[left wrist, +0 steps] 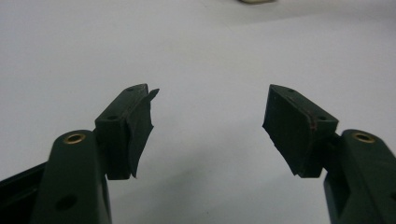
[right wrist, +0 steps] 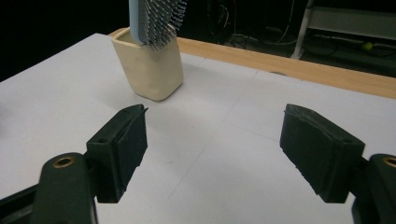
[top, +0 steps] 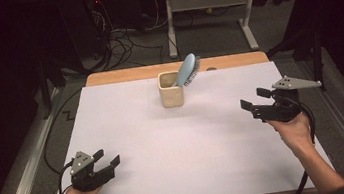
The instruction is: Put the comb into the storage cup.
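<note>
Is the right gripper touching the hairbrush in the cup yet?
Apart. The right gripper view shows the right gripper with open jaws and bare white table between them and the cup holding the hairbrush.

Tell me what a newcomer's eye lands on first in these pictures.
A cream cup stands near the far edge of the white table, with a pale blue hairbrush sticking out of it, bristles facing right. The right gripper points toward it with jaws open and empty. The left gripper rests at the near left, also open.
</note>
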The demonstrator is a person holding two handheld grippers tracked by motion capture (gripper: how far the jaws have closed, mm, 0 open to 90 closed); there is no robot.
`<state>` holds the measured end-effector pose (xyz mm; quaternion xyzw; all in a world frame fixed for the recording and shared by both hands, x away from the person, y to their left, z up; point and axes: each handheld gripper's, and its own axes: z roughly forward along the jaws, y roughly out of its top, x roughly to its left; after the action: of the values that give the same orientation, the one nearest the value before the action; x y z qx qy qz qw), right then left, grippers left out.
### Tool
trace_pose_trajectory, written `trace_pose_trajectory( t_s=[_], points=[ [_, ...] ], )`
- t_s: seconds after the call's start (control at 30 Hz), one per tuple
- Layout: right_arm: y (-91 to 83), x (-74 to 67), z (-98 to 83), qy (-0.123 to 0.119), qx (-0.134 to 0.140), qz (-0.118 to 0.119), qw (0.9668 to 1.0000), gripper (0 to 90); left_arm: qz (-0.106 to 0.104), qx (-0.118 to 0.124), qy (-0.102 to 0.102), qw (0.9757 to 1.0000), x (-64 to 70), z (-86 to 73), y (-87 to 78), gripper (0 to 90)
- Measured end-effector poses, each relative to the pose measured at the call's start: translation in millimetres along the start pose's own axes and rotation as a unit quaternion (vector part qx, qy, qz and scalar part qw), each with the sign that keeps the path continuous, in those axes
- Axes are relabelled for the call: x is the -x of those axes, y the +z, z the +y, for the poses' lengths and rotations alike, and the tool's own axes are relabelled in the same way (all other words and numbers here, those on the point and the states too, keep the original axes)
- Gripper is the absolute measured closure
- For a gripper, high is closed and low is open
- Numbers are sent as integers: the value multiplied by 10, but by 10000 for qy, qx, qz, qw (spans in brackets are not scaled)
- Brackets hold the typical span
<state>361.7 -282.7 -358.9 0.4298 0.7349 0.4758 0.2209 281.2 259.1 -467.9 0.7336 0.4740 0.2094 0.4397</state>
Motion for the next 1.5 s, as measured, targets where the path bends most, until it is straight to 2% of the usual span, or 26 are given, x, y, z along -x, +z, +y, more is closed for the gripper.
trace_pose_trajectory(
  t_s=[1.27,1.5],
  points=[
    [-371,57,-234,45,334,-213,9992,238,-11,-3,15,10000,3,7,7,329],
    [-418,59,-287,38,324,-256,9991,239,-4,7,-19,10000,-2,7,5,330]
  ],
)
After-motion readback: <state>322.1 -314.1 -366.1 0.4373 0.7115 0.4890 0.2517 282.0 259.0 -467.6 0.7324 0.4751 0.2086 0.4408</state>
